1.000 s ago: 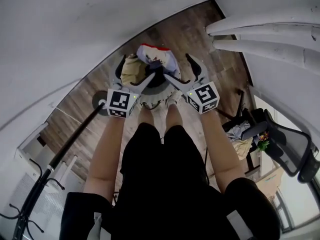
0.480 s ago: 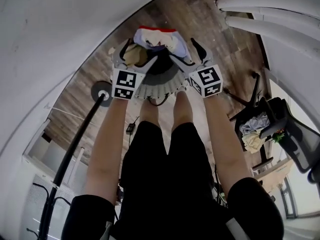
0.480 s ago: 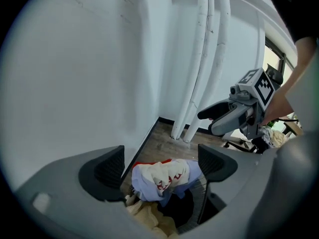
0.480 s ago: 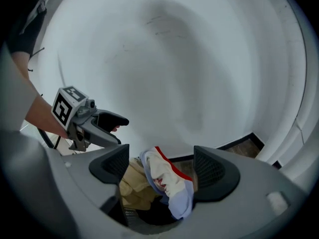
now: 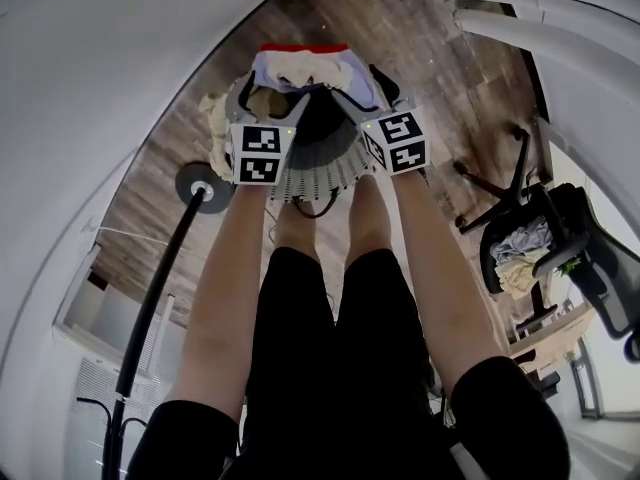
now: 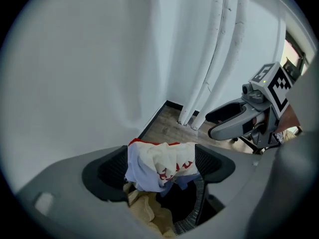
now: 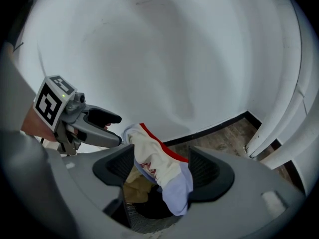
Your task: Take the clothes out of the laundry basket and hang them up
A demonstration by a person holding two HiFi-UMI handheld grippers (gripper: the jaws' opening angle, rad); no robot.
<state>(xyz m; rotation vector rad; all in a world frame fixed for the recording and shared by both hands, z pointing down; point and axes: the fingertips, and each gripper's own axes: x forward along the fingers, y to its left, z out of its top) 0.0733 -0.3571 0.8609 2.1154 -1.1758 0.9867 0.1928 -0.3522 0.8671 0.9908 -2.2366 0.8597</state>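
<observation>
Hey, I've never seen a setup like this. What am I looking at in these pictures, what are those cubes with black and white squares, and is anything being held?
No robot here: a person holds a two-jaw gripper in each hand; the patterned cubes are parts of those grippers. One picture comes from a camera on the person's head, looking down past their legs. The other two come from cameras riding on the left gripper and the right gripper, each looking along its own grey jaws. On the wooden floor stands a laundry basket, with a white, red-edged garment on top and beige clothing beneath. Both grippers' jaws have just been closing with that garment between them, but they stand apart, so nothing looks clamped yet.
</observation>
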